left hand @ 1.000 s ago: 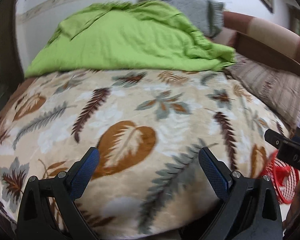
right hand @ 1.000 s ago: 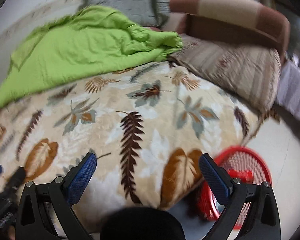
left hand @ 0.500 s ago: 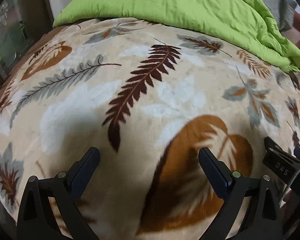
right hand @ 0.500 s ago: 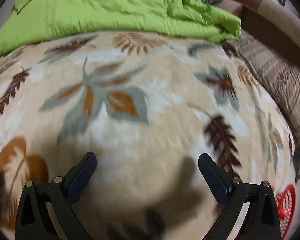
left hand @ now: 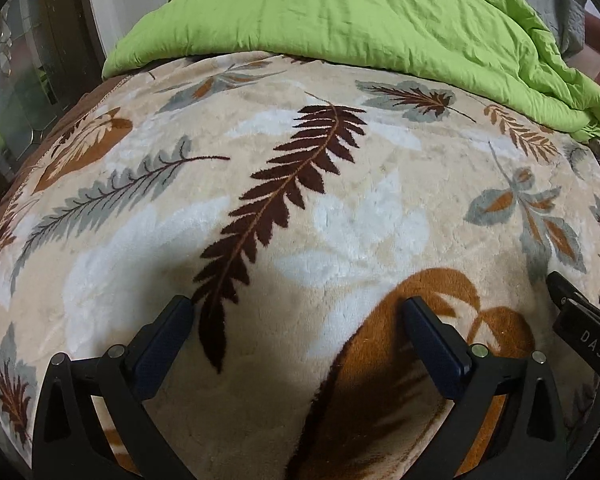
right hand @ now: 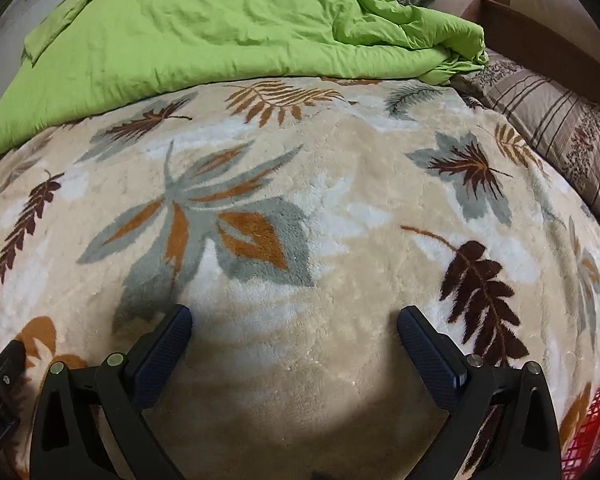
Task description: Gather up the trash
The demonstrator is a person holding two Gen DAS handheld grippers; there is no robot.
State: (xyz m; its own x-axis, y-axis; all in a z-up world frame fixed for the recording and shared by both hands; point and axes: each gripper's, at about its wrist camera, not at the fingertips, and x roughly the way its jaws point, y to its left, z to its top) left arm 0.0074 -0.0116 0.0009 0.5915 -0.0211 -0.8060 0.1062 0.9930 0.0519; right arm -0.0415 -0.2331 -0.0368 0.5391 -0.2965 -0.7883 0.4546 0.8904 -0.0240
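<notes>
Both grippers [left hand: 298,316] [right hand: 294,324] spread wide, empty, over leaf-print blanket [right hand: 340,184], red basket [right hand: 588,436] edge, contents hidden

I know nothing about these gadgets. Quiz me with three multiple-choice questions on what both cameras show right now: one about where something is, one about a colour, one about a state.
1. Where does the green comforter lie?
A. On the far part of the leaf-print blanket
B. On the floor
C. Inside the basket

2. What colour is the mesh basket at the right camera's lower right edge?
A. Blue
B. Red
C. White

3. How do the jaws of the left gripper and right gripper stand?
A. Both shut on trash
B. One open, one shut
C. Both open, holding nothing

Answers: 1 A, it covers the blanket's far end. 2 B, its lattice is red. 3 C, only blanket shows between each pair.
</notes>
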